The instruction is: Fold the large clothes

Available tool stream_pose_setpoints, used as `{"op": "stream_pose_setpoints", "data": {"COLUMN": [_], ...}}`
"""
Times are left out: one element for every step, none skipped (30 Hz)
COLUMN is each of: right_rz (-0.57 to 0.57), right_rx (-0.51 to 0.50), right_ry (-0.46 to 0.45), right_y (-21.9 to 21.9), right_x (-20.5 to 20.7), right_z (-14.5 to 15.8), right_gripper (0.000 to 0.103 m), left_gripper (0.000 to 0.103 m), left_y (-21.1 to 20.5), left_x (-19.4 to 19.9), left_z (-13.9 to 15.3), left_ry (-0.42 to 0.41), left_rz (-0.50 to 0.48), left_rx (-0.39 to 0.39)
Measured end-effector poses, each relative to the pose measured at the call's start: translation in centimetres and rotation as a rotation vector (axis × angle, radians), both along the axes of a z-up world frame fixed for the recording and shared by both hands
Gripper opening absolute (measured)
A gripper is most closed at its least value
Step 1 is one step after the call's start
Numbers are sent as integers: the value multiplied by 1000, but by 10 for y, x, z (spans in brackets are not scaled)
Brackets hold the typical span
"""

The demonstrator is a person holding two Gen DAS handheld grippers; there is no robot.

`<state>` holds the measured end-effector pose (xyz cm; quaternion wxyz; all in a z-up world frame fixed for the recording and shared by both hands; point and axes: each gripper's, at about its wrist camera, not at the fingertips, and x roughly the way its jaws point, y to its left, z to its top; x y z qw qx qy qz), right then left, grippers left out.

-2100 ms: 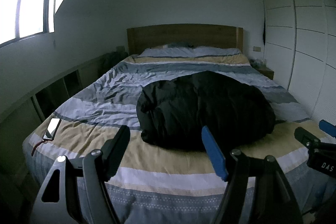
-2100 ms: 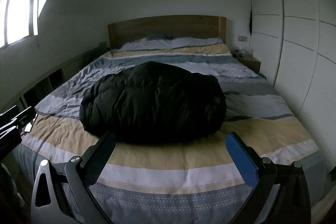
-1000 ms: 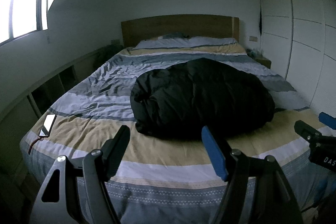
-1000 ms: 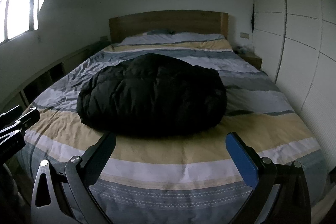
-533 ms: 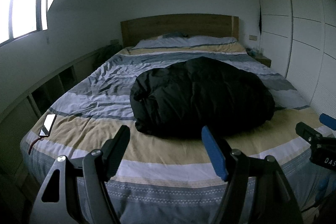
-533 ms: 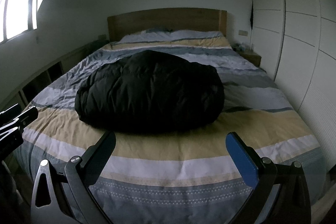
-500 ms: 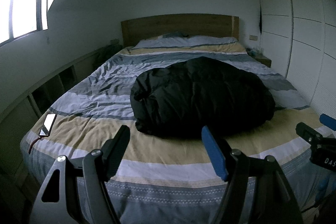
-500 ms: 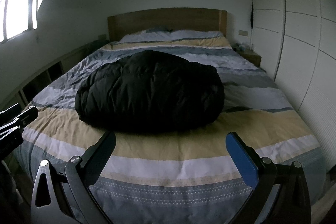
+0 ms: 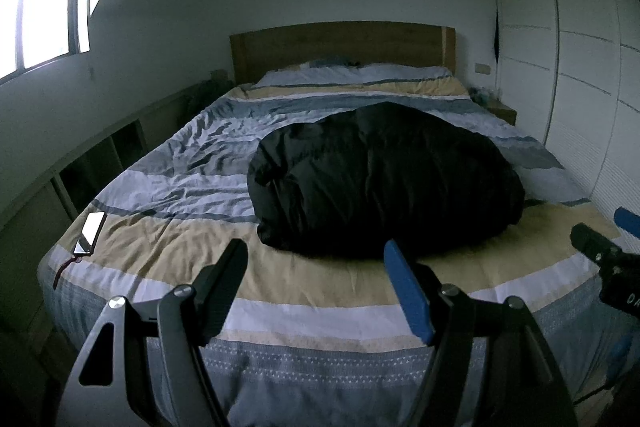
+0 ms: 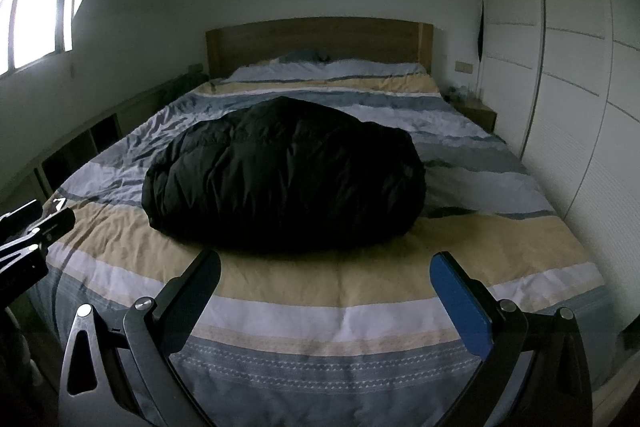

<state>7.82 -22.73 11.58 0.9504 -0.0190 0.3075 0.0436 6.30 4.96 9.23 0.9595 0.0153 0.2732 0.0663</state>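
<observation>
A black puffy down jacket (image 9: pixel 384 183) lies bundled in a rounded heap on the striped bed (image 9: pixel 304 287); it also shows in the right wrist view (image 10: pixel 284 179). My left gripper (image 9: pixel 316 255) is open and empty, held back from the foot of the bed, short of the jacket. My right gripper (image 10: pixel 326 267) is open wide and empty, also at the foot of the bed. Each gripper shows at the other view's edge.
A phone (image 9: pixel 90 231) lies on the bed's near left corner. A wooden headboard (image 9: pixel 340 47) and pillows are at the far end. White wardrobe doors (image 10: pixel 568 67) line the right side, low shelves (image 9: pixel 92 163) the left. A nightstand (image 10: pixel 478 113) stands at the far right.
Both grippers have drawn back a little from the bed over the two seconds, then held nearly still. The jacket has not moved. Both stay open.
</observation>
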Motion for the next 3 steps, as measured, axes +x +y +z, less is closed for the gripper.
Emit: {"op": "stream_pose_setpoints", "data": {"right_rz": [1, 1, 2], "right_rx": [-5, -11, -17], "right_ry": [-2, -3, -3], "right_y": [1, 1, 2], "right_x": [0, 0, -1], "right_z": [0, 0, 0], "right_gripper": [103, 103, 103], "left_gripper": [69, 69, 69], "left_y": [0, 0, 0], "left_x": [0, 1, 1], "left_z": [-1, -2, -3], "left_ry": [3, 6, 9], "left_rz": [1, 1, 0], "left_rx": [1, 0, -4]}}
